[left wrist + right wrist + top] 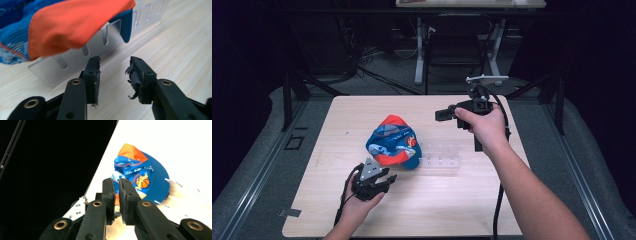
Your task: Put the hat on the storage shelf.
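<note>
Jaws of the left gripper stand apart with bare table between them, nothing held, while those of the right gripper are drawn almost together with only a thin slit left and nothing in it. From the high view the left gripper sits low near the front of the wooden table, just beside the blue and orange cap, and the right gripper is held up over the far right part, well apart from the cap and pointing left. A clear acrylic rack lies just right of the cap. The left gripper view adds what the overhead cannot: the cap overhangs the slotted rack, its orange panel covering the rack's top edge, and the right pad is frayed. The right gripper view shows a basketball print on the cap and the left gripper's grey plate below.
</note>
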